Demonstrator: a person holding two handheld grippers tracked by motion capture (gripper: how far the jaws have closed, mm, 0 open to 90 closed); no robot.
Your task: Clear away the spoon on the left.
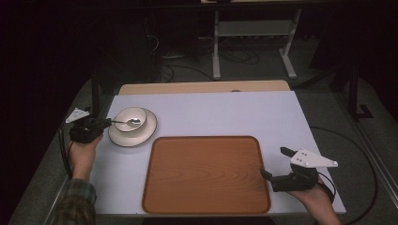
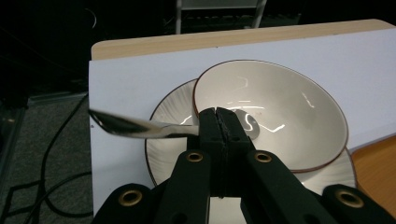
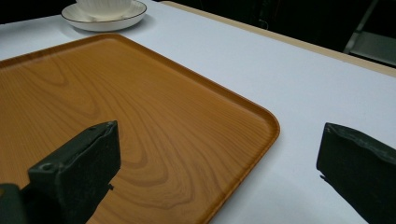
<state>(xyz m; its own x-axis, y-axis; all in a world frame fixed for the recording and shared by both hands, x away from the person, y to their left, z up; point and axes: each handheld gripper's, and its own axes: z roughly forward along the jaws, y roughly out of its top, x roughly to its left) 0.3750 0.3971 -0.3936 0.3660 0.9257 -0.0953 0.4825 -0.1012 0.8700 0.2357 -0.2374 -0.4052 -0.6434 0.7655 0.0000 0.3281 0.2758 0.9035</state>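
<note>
Left gripper is clamping the shiny metal spoon, handle running toward 9 o'clock, scoop inside the white brown-rimmed bowl; right gripper is idling, jaws apart.

a dark room, lit mainly over the white table with its pale wooden far edge. beyond it, grey floor, tangled black cables and the white legs of a frame.

The white worktop carried a wooden tray at six o'clock and a rimmed saucer at nine o'clock, well apart.
</note>
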